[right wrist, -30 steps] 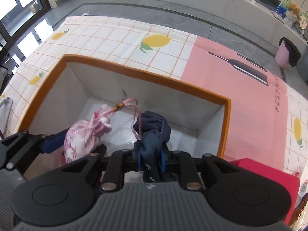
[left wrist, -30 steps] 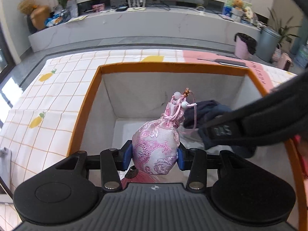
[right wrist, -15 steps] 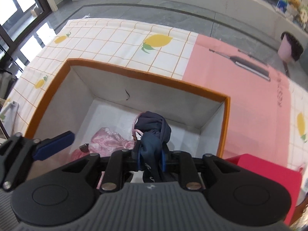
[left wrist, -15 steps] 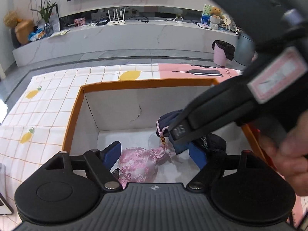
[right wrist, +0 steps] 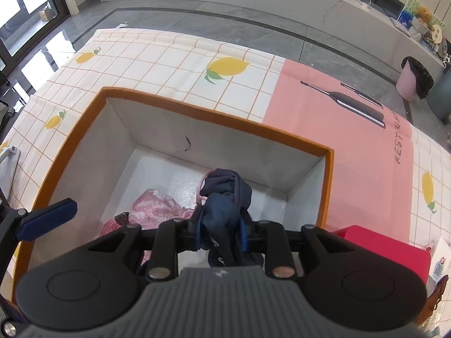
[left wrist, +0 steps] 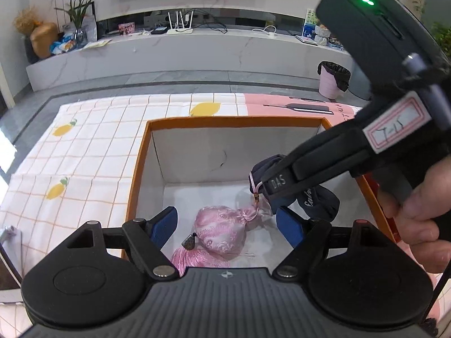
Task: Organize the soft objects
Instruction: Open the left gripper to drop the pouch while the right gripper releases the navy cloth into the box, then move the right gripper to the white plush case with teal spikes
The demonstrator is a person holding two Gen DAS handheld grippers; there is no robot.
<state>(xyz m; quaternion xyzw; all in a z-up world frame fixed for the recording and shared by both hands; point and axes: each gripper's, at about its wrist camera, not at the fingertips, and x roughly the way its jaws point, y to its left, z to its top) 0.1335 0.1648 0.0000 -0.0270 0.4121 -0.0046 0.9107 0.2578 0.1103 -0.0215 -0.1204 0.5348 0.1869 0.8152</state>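
A pink brocade pouch (left wrist: 222,229) (right wrist: 157,205) lies on its side on the floor of the orange-rimmed white box (left wrist: 234,121) (right wrist: 214,112). My left gripper (left wrist: 227,222) hangs open above it, both blue pads well apart from the fabric. The pouch's pink cord runs up to a navy cloth (left wrist: 318,201) (right wrist: 225,191). My right gripper (right wrist: 220,231) (left wrist: 279,186) holds that cloth over the right half of the box; its jaws are opening, with the cloth still pinched between the pads.
The box stands on a lemon-checked tablecloth (left wrist: 98,152) with a pink panel (right wrist: 338,129) on the right. A red object (right wrist: 380,242) lies beside the box's right wall. A person's hand (left wrist: 422,219) grips the right gripper's handle.
The left gripper let go of the pink pouch, which dropped onto the box floor, and the gripper rose with its jaws wide. The right gripper kept the navy cloth in place.
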